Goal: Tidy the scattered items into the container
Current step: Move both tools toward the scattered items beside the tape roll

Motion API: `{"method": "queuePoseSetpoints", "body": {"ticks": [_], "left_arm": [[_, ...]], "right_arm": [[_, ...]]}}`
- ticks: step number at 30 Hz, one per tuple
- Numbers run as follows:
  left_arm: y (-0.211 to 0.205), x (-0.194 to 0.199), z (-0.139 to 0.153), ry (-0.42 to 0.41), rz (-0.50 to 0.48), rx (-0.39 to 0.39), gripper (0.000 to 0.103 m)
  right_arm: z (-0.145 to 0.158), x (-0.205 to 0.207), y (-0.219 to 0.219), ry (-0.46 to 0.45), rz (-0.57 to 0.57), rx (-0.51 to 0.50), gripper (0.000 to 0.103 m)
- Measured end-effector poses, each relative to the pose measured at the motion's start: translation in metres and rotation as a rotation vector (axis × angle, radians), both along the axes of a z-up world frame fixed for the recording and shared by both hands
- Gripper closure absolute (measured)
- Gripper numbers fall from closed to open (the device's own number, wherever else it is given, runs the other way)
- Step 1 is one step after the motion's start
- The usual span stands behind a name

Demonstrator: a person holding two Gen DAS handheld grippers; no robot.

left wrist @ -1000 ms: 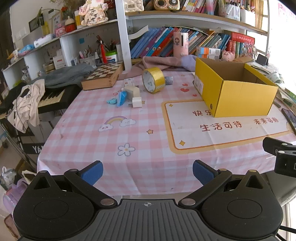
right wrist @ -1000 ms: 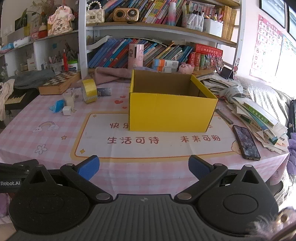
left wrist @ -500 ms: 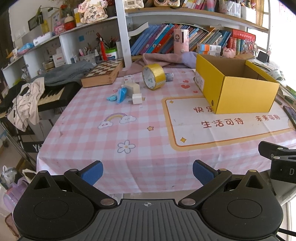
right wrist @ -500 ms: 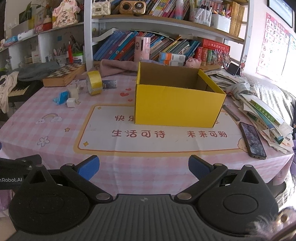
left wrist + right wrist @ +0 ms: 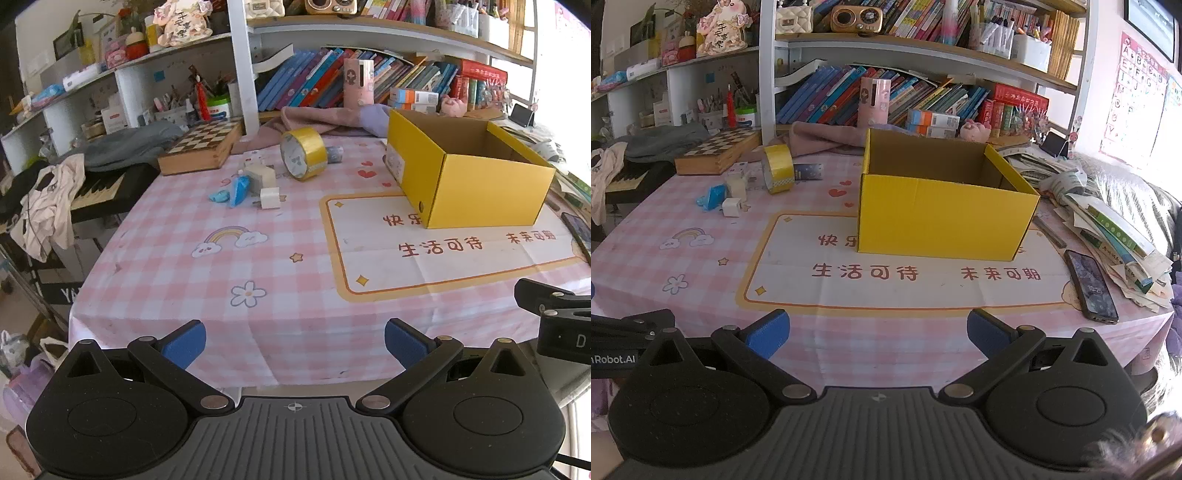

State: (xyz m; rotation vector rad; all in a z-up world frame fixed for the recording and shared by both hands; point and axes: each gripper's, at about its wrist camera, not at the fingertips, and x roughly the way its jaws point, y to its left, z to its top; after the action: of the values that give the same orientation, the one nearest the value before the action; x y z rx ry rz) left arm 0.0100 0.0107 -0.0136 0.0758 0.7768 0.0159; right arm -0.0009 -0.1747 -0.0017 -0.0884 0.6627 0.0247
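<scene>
An open yellow cardboard box (image 5: pixel 476 192) (image 5: pixel 942 218) stands on the pink checked tablecloth, its inside bare where visible. At the far side lie a yellow tape roll (image 5: pixel 303 153) (image 5: pixel 778 169), a white charger cube (image 5: pixel 270 198) (image 5: pixel 731 206), a grey-white block (image 5: pixel 260 176) (image 5: pixel 736 185), blue items (image 5: pixel 236 190) (image 5: pixel 711 197) and a small dark roll (image 5: pixel 334 154) (image 5: pixel 808 171). My left gripper (image 5: pixel 294 345) is open and empty over the table's near edge. My right gripper (image 5: pixel 877 334) is open and empty at the near edge, facing the box.
A chessboard box (image 5: pixel 201 146) and pink cloth (image 5: pixel 321 118) lie at the back under bookshelves. A phone (image 5: pixel 1091 284) and a stack of books and papers (image 5: pixel 1115 229) sit right of the box. A keyboard with clothes (image 5: pixel 74 192) is beside the table's left.
Both grippers have moved slightly forward toward the table and tilted, so the items and box look a bit nearer. Both stay open. Nothing on the table has moved.
</scene>
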Motion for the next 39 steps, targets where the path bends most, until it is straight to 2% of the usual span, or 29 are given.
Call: {"method": "queuePoseSetpoints", "body": {"ticks": [7, 11, 20, 30, 39], "left_arm": [[0.008, 0.0, 0.001, -0.006, 0.014, 0.024, 0.0], [0.014, -0.003, 0.002, -0.009, 0.016, 0.022, 0.0], [0.039, -0.01, 0.002, -0.011, 0.064, 0.012, 0.0], [0.07, -0.016, 0.006, -0.031, 0.157, -0.014, 0.0], [0.08, -0.002, 0.007, -0.057, 0.209, -0.008, 0.0]], "right_arm": [[0.0, -0.003, 0.003, -0.007, 0.0, -0.003, 0.0], [0.001, -0.003, 0.014, -0.008, 0.017, -0.044, 0.0], [0.002, -0.001, 0.033, -0.016, 0.053, -0.021, 0.0], [0.007, 0.006, 0.068, -0.036, 0.191, -0.019, 0.0], [0.009, 0.029, 0.081, -0.061, 0.265, 0.009, 0.001]]}}
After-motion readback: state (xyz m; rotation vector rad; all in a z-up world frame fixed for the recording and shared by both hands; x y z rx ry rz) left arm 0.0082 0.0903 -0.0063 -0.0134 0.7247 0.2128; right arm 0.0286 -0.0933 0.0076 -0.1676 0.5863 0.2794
